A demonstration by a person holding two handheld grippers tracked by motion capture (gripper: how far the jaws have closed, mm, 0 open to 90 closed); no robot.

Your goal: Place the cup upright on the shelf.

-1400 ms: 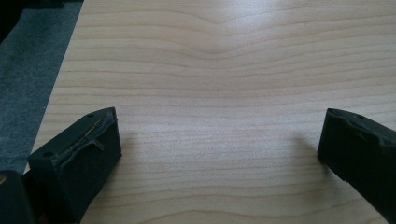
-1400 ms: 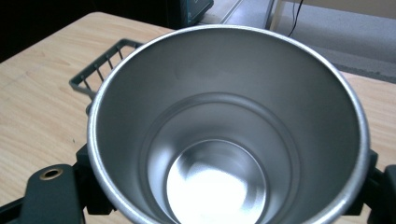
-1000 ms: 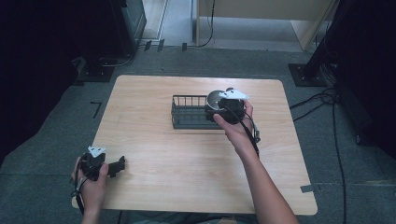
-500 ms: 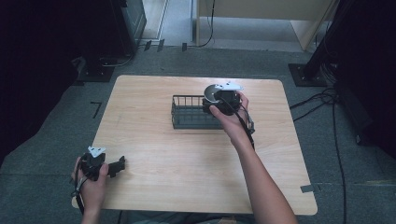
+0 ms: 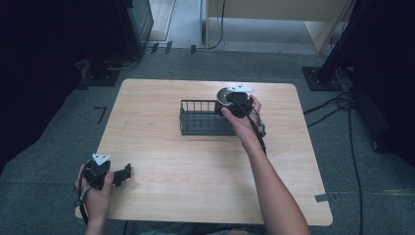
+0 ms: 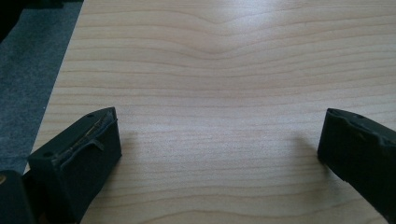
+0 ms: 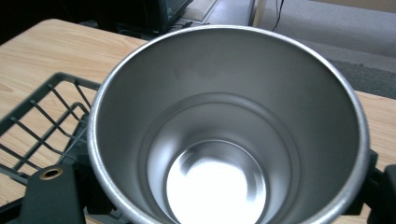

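A shiny steel cup [image 5: 225,94] is held over the right end of a black wire basket [image 5: 195,118] in the middle of the table. My right gripper [image 5: 231,102] is shut on it. In the right gripper view I look straight into the empty cup [image 7: 224,140], with the basket's wire wall [image 7: 42,116] at the left behind it. My left gripper [image 5: 123,174] rests at the table's front left corner. Its jaws stand wide open, with nothing but bare wood between them [image 6: 219,121].
The light wooden table [image 5: 195,166] has free surface all around the basket. Grey carpet surrounds it, with cables on the floor [image 5: 337,105] at the right and dark stands at the back.
My right hand has carried the cup a little to the left and farther back, over the basket's right end. The left hand has stayed where it was.
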